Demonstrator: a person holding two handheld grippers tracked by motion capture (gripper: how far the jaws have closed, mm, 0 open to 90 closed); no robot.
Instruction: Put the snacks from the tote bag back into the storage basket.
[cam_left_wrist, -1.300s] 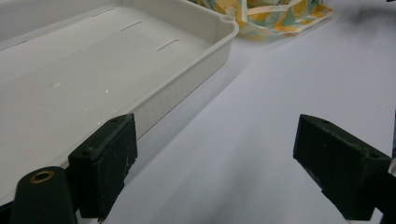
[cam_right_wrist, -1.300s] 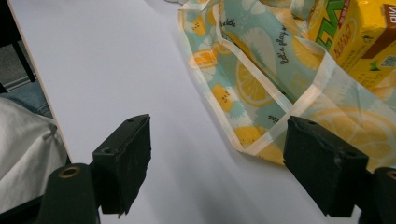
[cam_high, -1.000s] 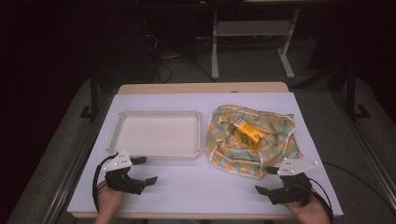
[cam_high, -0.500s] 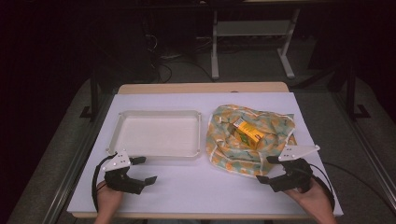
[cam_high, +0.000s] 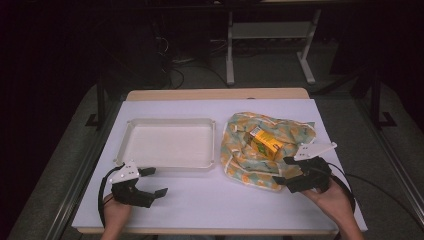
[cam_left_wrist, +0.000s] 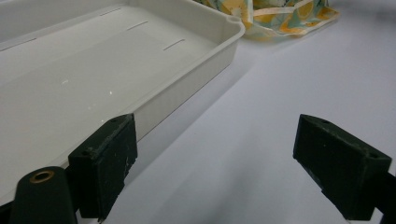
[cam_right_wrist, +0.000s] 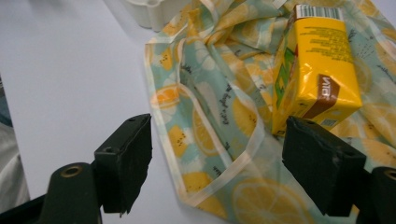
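A lemon-print cloth (cam_high: 287, 131) lies crumpled on the right of the table, with a yellow juice carton (cam_high: 265, 143) lying on it. My right gripper (cam_high: 283, 171) hovers over the cloth's near edge, open. Its jaws have just been closing a little, and nothing is pressed between them. In the right gripper view, the right gripper (cam_right_wrist: 217, 163) spans the cloth (cam_right_wrist: 210, 88) hem, and the carton (cam_right_wrist: 322, 60) sits just beyond the right jaw. My left gripper (cam_high: 155, 181) rests open near the front left. In the left gripper view, the left gripper (cam_left_wrist: 219, 172) has bare table between its jaws.
An empty white tray (cam_high: 128, 136) sits left of the cloth; its near wall (cam_left_wrist: 187, 88) runs beside my left jaw. A white sheet (cam_high: 220, 200) covers the table. Dark floor, cables and a metal stand lie beyond the far edge.
My right gripper has moved forward and slightly up, from the table's front edge to the cloth's near hem. The left gripper has stayed put.
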